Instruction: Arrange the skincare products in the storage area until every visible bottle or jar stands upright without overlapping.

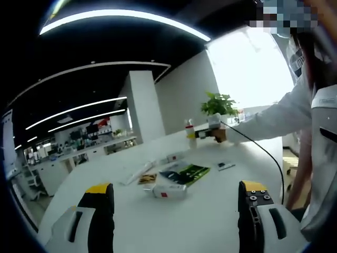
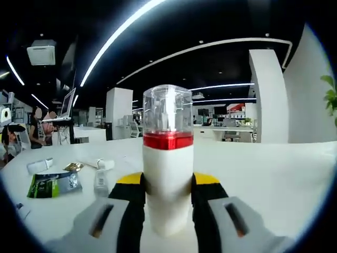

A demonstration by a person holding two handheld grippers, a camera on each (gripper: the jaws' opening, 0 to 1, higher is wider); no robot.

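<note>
Dim dark ceiling with bright light strips (image 1: 126,16), blown-out window (image 1: 253,63) glare, strong fisheye bending at edges, soft overall focus.

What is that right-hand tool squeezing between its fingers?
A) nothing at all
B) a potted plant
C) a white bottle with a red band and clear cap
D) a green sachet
C: in the right gripper view the right gripper has its fingers closed against the sides of the upright white bottle, whose red band sits under a clear cap, standing on the white table.
</note>
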